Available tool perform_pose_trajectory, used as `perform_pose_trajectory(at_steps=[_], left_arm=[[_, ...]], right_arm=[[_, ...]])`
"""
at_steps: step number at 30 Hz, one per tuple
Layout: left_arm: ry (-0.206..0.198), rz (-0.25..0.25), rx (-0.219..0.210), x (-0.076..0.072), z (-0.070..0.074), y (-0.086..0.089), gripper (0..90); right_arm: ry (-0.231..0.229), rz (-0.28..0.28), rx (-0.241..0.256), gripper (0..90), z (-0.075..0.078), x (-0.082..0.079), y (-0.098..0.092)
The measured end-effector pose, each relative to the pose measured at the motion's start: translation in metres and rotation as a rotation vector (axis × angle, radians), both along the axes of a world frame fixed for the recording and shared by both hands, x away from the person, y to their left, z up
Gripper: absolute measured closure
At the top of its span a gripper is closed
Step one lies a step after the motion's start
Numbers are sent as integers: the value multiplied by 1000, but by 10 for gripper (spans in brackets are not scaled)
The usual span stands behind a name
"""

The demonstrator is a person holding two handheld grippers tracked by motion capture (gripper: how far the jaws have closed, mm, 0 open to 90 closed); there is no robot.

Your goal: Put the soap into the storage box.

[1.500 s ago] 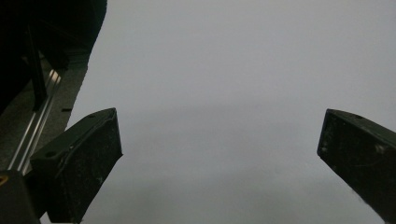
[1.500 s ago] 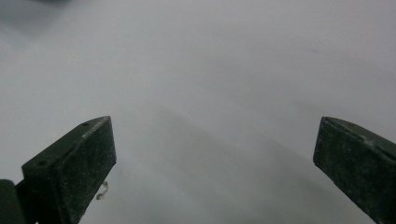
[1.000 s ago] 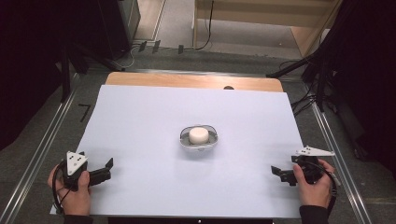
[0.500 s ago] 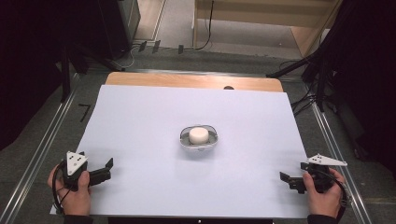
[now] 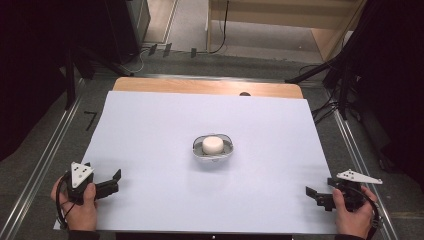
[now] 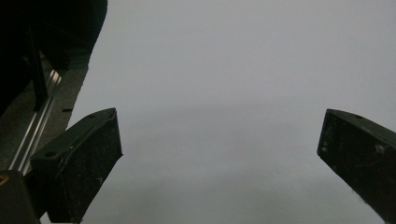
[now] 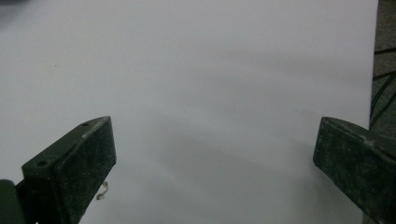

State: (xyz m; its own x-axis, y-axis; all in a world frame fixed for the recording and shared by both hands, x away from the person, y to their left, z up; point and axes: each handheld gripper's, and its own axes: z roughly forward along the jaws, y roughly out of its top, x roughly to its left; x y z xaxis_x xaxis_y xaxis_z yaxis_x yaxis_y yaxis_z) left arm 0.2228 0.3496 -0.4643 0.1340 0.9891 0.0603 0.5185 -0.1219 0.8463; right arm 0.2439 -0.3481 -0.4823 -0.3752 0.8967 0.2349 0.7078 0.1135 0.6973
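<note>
At the near left corner of the white sheet [image 5: 150,130], the left gripper [image 5: 111,181] rests with jaws wide and empty. Well apart from it, mid-sheet, sits a small bowl [image 5: 213,148] holding a white block [image 5: 213,144]. Near the right corner, the right gripper [image 5: 316,196] gapes wide too.

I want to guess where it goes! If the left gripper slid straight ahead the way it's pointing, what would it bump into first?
Probably nothing soon. The open left gripper points over the bare white table sheet. The small clear glass bowl holding a white round block seems to lie off its line, though depth is unclear.
</note>
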Motion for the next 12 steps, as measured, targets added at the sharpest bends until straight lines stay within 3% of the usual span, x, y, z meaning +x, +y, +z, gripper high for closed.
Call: perform_pose_trajectory(at_steps=[12], left_arm=[[10,2,5,1,0,-1,2]], right_arm=[[9,-3,7,0,-4,2,0]])
